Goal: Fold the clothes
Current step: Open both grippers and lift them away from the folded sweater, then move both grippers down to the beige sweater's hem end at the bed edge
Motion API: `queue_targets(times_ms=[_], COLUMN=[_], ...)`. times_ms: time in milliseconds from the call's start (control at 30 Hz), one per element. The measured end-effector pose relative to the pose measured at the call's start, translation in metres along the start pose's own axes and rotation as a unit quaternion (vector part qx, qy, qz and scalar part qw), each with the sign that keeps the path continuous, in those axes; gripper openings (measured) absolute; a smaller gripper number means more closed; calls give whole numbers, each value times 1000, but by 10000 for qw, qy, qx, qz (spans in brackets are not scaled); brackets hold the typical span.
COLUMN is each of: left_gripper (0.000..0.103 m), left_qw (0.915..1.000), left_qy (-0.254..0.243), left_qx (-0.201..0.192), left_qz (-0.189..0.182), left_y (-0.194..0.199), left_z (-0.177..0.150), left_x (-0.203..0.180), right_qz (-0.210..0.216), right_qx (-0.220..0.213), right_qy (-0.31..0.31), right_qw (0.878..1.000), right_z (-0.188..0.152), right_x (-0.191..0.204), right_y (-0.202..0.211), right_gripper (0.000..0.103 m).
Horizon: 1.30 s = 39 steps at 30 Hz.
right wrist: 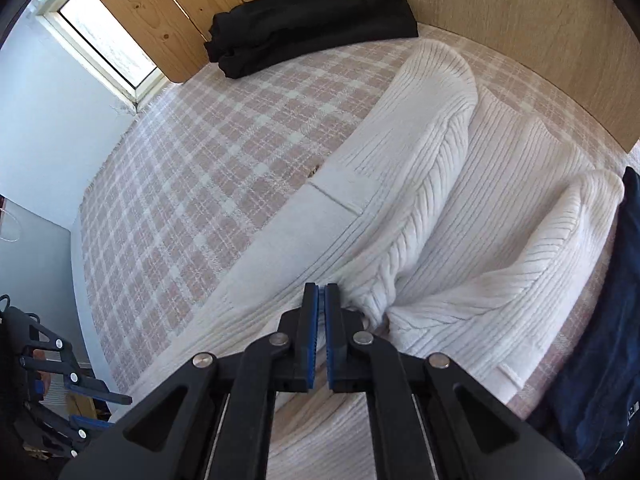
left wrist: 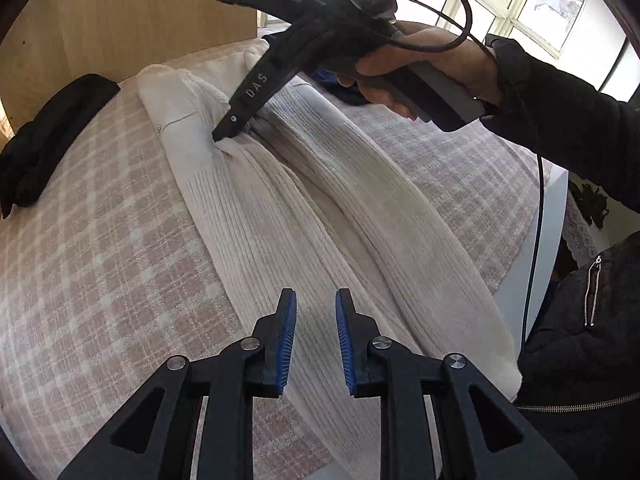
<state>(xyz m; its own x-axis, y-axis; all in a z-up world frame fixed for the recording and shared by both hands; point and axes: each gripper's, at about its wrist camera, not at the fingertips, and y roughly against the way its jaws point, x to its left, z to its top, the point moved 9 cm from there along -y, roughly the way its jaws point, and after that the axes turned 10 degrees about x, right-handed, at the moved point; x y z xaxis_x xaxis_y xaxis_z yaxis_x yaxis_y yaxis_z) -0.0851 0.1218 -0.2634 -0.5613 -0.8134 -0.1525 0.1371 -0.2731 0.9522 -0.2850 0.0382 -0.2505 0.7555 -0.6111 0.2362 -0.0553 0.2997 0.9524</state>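
Observation:
A cream ribbed sweater (left wrist: 300, 220) (right wrist: 500, 160) lies lengthwise on the pink-and-white checked bed cover (left wrist: 100, 280) (right wrist: 200, 180), with its sleeves folded in. My right gripper (right wrist: 322, 288) (left wrist: 218, 136) points down at the sweater's upper part. Its jaws are shut, and the knit gathers in pleats at its tip, so it looks pinched on the fabric. My left gripper (left wrist: 316, 300) (right wrist: 116, 412) hovers over the sweater's lower end near the bed edge. Its blue pads (left wrist: 288, 320) stand a little apart with nothing between them.
A folded black garment (left wrist: 48, 140) (right wrist: 312, 20) lies at the far side by the wooden panel (left wrist: 120, 12) (right wrist: 520, 20). A dark blue garment (right wrist: 600, 340) (left wrist: 348, 92) lies beside the sweater. A person's dark jacket (left wrist: 580, 320) and a cable are at the bed edge.

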Motion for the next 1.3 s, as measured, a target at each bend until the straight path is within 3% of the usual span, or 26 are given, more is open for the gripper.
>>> queue_targets(times_ms=[133,300,433,500,600,800,900,1067,1200,1300], left_gripper=[21,22,22,23,27,27,28,28,30,30], left_qw=[9970,9923,9854,9792,9754,9838,9893,9955,9972,9981], left_qy=[-577,-1076,-1609,-1952,-2139,-1783,-1375,-801,-730,-604], left_qx=[146,-212,-20,266,327,25,-29,196,26,-18], left_qz=[-494,-576,-551,-481,-417,-167,-496,-465,-167,-129], left_y=[-3,25,5,-16,-30,13,26,-2,-2,12], left_z=[-9,14,34,33,30,15,-16,-54,-55,-60], left_x=[-4,7,1,-6,-11,-13,-29,-41,-47,-48], right_qz=[-58,-464,-748,-692,-941,-1462,-1486,-1568,-1685,-1609], right_qx=[-190,-297,-75,48,48,-79,-203,-309,-114,-353], right_qy=[-790,-1250,-1655,-1714,-1697,-1986,-2198,-2234,-1854,-1660], right_qw=[9967,9906,9833,9828,9810,9691,9640,9615,9680,9723], right_z=[-19,-100,-166,-183,-189,-201,-213,-224,-218,-222], right_x=[-2,17,43,55,59,66,77,83,91,98], right_y=[38,81,58,36,20,40,43,23,15,31], right_gripper=[4,4,4,4,4,5,18,35,60,60])
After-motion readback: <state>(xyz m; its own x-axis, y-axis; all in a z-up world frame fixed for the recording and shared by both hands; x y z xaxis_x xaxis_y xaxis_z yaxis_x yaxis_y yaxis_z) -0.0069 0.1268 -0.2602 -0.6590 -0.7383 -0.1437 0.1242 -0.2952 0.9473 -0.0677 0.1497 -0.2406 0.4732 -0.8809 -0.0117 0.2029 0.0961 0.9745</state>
